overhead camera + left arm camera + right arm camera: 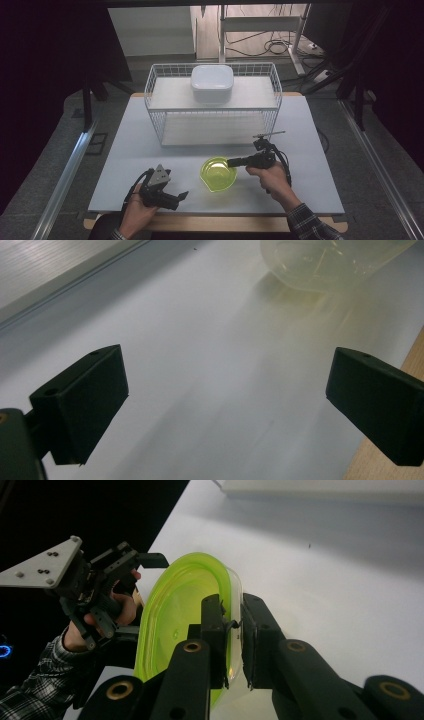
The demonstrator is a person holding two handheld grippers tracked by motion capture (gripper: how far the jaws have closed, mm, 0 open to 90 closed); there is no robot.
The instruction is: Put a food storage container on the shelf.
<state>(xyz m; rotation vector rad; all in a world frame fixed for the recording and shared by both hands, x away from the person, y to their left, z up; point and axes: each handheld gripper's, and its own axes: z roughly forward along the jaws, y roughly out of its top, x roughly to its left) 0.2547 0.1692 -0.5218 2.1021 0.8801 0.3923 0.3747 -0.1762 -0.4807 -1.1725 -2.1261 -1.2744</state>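
A translucent yellow-green bowl (218, 173) stands on the white table near its front edge. My right gripper (231, 162) reaches in from the right and is shut on the bowl's right rim. In the right gripper view one pad sits inside the bowl (175, 615) and the other outside its wall, with the gripper (232, 615) pinching the rim. My left gripper (179, 199) rests to the left of the bowl, open with nothing between its jaws. In the left gripper view the gripper (225, 405) has its jaws wide apart over bare table, and the bowl (325, 262) lies ahead.
A white wire basket (150, 90) stands at the back of the table (300, 185), with a white lidded container (212, 82) on its upper shelf. The other hand's gripper (100, 580) shows beyond the bowl in the right gripper view. The table's wooden front edge (405, 365) is close by.
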